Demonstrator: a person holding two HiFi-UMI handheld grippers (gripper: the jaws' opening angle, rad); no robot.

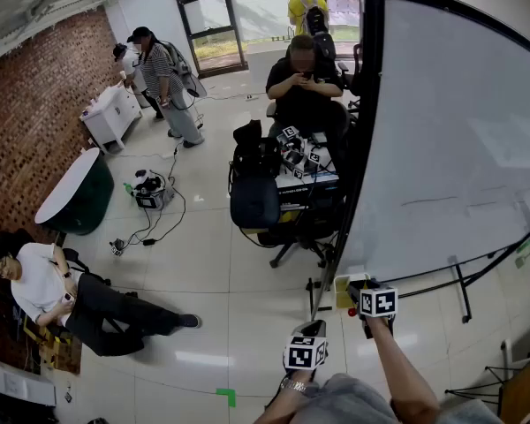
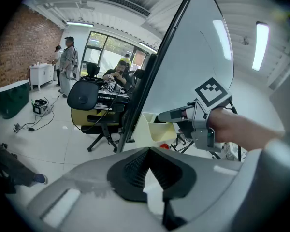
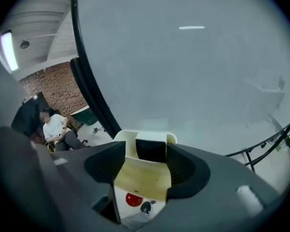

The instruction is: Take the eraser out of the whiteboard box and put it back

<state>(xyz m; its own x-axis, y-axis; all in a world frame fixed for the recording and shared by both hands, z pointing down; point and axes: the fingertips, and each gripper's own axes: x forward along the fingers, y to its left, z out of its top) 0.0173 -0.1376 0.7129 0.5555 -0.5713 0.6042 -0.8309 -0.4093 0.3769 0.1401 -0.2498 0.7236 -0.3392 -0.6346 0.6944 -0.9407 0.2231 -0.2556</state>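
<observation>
A cream whiteboard box [image 1: 343, 283] hangs at the lower left corner of the whiteboard [image 1: 450, 131]. In the right gripper view the box [image 3: 144, 175] lies between my jaws, and a dark eraser [image 3: 151, 150] stands in its back compartment. My right gripper [image 3: 147, 153] is open, its pads on either side of the eraser. Seen from the left gripper view, the right gripper [image 2: 166, 116] reaches over the box [image 2: 157, 128]. My left gripper [image 2: 149, 151] is shut and empty, held lower and to the left [image 1: 311, 329].
A small red round thing [image 3: 133, 199] sits under the box. The whiteboard's stand legs [image 1: 464, 290] spread across the floor to the right. A black office chair [image 1: 256, 201] and a cluttered desk [image 1: 305, 170] stand behind the board's edge. A person [image 1: 62, 294] sits on the floor at left.
</observation>
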